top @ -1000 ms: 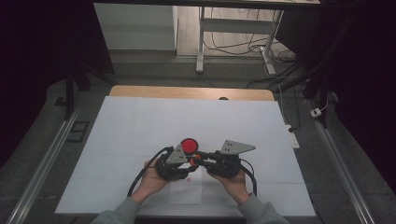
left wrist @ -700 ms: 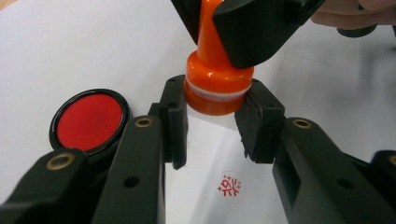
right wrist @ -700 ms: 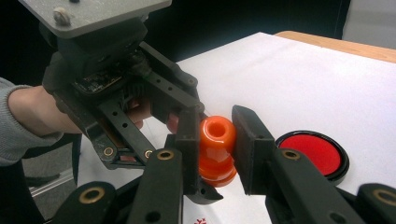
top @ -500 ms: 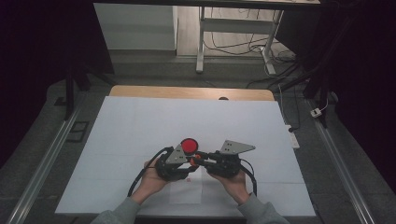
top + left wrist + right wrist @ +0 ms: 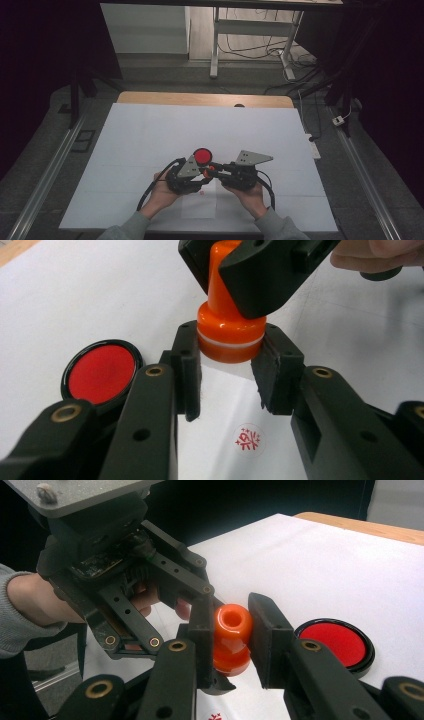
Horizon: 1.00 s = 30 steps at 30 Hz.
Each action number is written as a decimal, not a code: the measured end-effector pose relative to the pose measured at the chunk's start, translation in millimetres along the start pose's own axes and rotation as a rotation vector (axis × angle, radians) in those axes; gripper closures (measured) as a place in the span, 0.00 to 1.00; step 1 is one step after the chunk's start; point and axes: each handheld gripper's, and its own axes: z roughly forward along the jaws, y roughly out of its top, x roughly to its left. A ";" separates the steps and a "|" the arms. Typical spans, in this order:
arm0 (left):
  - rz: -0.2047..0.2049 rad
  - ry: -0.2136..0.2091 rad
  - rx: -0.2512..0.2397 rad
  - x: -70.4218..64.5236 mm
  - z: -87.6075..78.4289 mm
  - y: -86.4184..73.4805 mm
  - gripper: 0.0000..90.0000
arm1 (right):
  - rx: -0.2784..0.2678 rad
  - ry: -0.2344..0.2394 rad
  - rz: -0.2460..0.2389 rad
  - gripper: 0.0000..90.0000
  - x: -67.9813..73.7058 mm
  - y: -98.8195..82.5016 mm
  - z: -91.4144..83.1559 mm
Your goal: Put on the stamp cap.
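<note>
An orange stamp (image 5: 226,332) hangs just above the white table cover, caught between both grippers. My left gripper (image 5: 231,342) is shut on its wide base, one pad on each side. My right gripper (image 5: 232,625) is shut on the stamp's narrower handle (image 5: 232,620), coming in from the opposite side. In the high view the two grippers meet tip to tip near the table's front middle, left gripper (image 5: 199,176) and right gripper (image 5: 214,170). A round red ink pad (image 5: 202,156) in a black case lies just beyond them.
A small white sheet (image 5: 200,205) lies under the grippers and bears a red stamped mark (image 5: 249,439). The white cover (image 5: 150,135) spreads wide on all sides. A wooden table edge (image 5: 200,99) runs along the back. Metal rails flank the table.
</note>
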 end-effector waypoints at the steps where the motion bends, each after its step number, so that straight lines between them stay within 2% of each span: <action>1: -0.001 0.002 0.000 -0.2 0.0 0.1 0.72 | -0.001 0.000 0.000 0.81 0.0 0.0 -0.1; 11: 0.000 0.005 0.007 -1.7 -0.6 -0.2 0.73 | 0.001 0.000 -0.002 0.82 1.4 -1.7 0.7; 18: 0.011 0.004 0.048 -2.6 2.0 -1.6 0.73 | -0.001 -0.004 -0.007 0.82 2.4 -9.2 3.9; 22: 0.007 -0.005 0.047 -0.8 2.5 -2.5 0.72 | 0.000 -0.004 0.003 0.82 1.4 -11.3 5.0; 30: -0.008 -0.005 0.031 -0.3 3.4 -3.7 0.72 | 0.013 -0.015 -0.013 0.81 2.3 -8.7 5.3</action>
